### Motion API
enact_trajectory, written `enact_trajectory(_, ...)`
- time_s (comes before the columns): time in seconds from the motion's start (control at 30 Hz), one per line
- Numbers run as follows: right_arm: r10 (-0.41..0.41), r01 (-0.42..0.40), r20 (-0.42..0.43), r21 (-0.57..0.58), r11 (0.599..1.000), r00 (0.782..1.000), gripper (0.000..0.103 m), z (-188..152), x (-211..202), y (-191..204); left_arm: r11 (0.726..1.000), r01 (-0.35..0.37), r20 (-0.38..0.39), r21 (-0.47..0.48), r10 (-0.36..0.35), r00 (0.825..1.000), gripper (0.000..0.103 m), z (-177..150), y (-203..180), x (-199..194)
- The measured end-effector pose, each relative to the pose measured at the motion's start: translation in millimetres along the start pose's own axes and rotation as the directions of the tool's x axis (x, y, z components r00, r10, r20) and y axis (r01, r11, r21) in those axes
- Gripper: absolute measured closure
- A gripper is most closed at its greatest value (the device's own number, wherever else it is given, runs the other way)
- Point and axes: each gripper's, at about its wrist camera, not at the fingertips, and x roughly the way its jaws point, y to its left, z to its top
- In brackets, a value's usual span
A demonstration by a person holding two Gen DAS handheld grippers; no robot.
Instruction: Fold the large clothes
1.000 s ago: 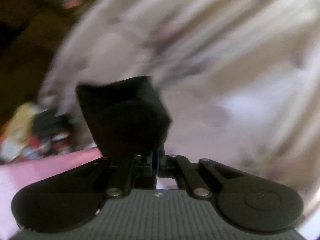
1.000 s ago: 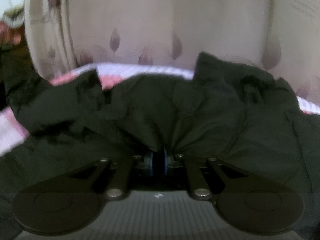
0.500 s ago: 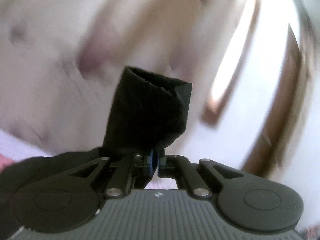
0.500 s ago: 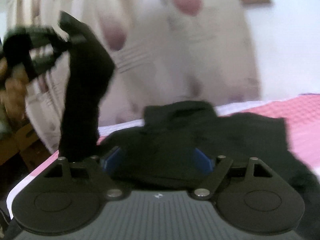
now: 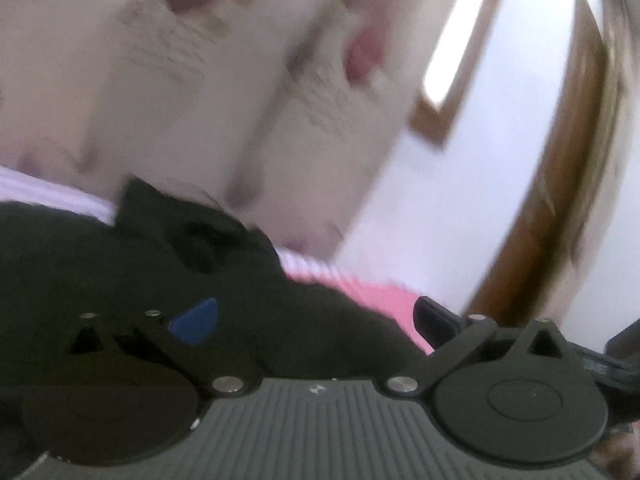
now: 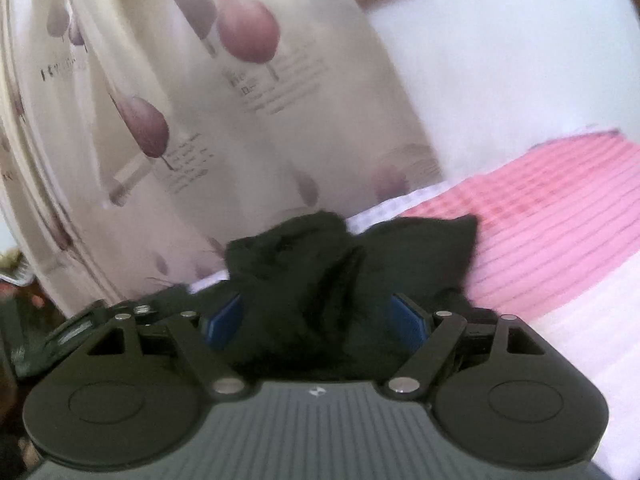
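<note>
Both the left gripper [image 5: 312, 320] and right gripper [image 6: 318, 320] stand spread wide, grasping nothing, over the bunched black garment [image 6: 344, 264] on the pink striped bedspread [image 6: 560, 216]. Only the right view shows the tulip-print curtain [image 6: 224, 112] sharply at 11 o'clock; only the left shows a wooden door frame [image 5: 560, 208] at 2 o'clock.

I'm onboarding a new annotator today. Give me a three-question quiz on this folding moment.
1. True or false: the right gripper is shut on the black garment.
2. What colour is the striped bedspread under the garment? A) green B) pink C) grey
3. Fill in: behind the bed hangs a cream ___ printed with purple tulips.

Key: 1. False; its fingers stand apart, as do those of the left gripper. 2. B. 3. curtain.
</note>
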Motion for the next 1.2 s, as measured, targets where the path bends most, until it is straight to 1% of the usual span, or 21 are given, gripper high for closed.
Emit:
enact_trajectory(0.07,0.018,-0.018,-0.003,0.042,0.999,1.000,0.021,9.1,10.9,-2.5,0.998,-0.044,0.027,-0.036,0.045,0.999,0.000,5.2,20.6,-19.5)
enact_trajectory(0.13,0.023,-0.014,-0.071,0.122,0.992,0.997,0.019,21.9,33.3,-9.3,0.992,-0.115,0.041,-0.047,0.116,0.992,0.000,7.9,44.9,-35.2)
enact_trajectory(0.23,-0.025,0.045,-0.135,0.145,0.988,0.990,0.021,31.2,66.5,-12.3,0.965,-0.241,0.047,-0.107,0.247,0.968,0.001,8.3,88.8,-47.2)
enact_trajectory(0.27,-0.039,0.060,-0.160,0.127,0.990,0.986,0.026,32.7,78.7,-11.1,0.956,-0.261,0.042,-0.134,0.268,0.962,0.001,7.5,100.3,-49.7)
enact_trajectory(0.33,-0.026,0.044,-0.205,0.083,0.996,0.978,0.089,32.8,101.0,-4.6,0.937,-0.302,0.021,-0.176,0.310,0.951,0.001,4.2,121.4,-52.3)
enact_trajectory(0.37,-0.045,0.058,-0.249,0.045,0.997,0.968,0.092,32.9,114.7,1.4,0.928,-0.321,0.008,-0.189,0.329,0.944,0.001,1.3,130.4,-54.2)
enact_trajectory(0.43,-0.075,0.072,-0.252,-0.020,0.997,0.965,0.097,35.0,128.5,16.6,0.922,-0.326,0.004,-0.209,0.334,0.942,0.001,-1.5,144.8,-64.2)
enact_trajectory(0.47,-0.060,0.050,-0.225,-0.049,0.998,0.973,0.097,39.6,127.8,27.5,0.921,-0.320,0.008,-0.222,0.329,0.944,0.001,-2.3,149.5,-63.6)
enact_trajectory(0.57,0.009,-0.014,-0.034,-0.138,0.990,0.999,0.099,59.5,99.9,55.6,0.923,-0.310,0.008,-0.228,0.320,0.947,0.000,-3.7,151.9,-58.7)
enact_trajectory(0.63,-0.076,0.080,0.027,-0.232,0.969,0.997,0.102,56.9,95.8,56.4,0.929,-0.307,0.000,-0.207,0.314,0.950,0.000,-9.3,149.8,-55.0)
enact_trajectory(0.7,-0.156,0.143,-0.044,-0.225,0.964,0.987,0.103,45.1,113.9,34.5,0.926,-0.320,-0.024,-0.201,0.322,0.946,0.000,-11.5,147.6,-51.4)
enact_trajectory(0.77,-0.231,0.200,-0.133,-0.210,0.957,0.964,0.103,27.4,135.0,8.1,0.923,-0.319,-0.032,-0.213,0.320,0.947,0.000,-14.1,152.4,-51.3)
enact_trajectory(0.83,-0.231,0.203,-0.184,-0.162,0.966,0.955,0.103,11.2,143.0,-12.4,0.923,-0.313,-0.028,-0.225,0.315,0.949,0.000,-15.3,153.4,-52.4)
enact_trajectory(0.9,-0.214,0.202,-0.174,-0.080,0.976,0.961,0.103,10.0,137.3,-22.3,0.922,-0.308,-0.024,-0.235,0.311,0.950,0.000,-15.8,155.6,-52.7)
enact_trajectory(0.97,-0.269,0.267,-0.138,-0.030,0.963,0.953,0.098,21.4,128.6,-15.8,0.922,-0.309,-0.021,-0.234,0.313,0.949,0.000,-16.5,155.2,-53.0)
enact_trajectory(1.03,-0.283,0.279,-0.032,-0.101,0.955,0.959,0.098,42.1,113.4,11.7,0.921,-0.303,-0.015,-0.244,0.309,0.951,0.000,-16.8,155.4,-54.7)
enact_trajectory(1.07,-0.244,0.242,0.013,-0.178,0.954,0.970,0.098,54.1,106.6,34.6,0.920,-0.298,-0.012,-0.253,0.305,0.952,0.000,-17.3,156.8,-55.0)
enact_trajectory(1.1,-0.181,0.180,0.018,-0.244,0.953,0.983,0.098,64.5,104.5,57.8,0.919,-0.293,-0.009,-0.262,0.302,0.953,0.000,-17.5,158.0,-55.5)
enact_trajectory(1.13,-0.070,0.060,-0.024,-0.302,0.952,0.997,0.097,75.3,107.1,84.7,0.918,-0.289,-0.006,-0.270,0.299,0.954,0.000,-17.9,159.0,-56.0)
enact_trajectory(1.17,0.044,-0.071,-0.089,-0.332,0.941,0.995,0.093,83.6,113.8,110.4,0.917,-0.285,-0.004,-0.278,0.296,0.955,0.000,-18.2,159.9,-56.4)
enact_trajectory(1.2,0.133,-0.179,-0.149,-0.351,0.919,0.980,0.074,88.3,122.8,134.5,0.917,-0.282,-0.002,-0.283,0.293,0.956,0.000,-18.4,160.6,-56.8)
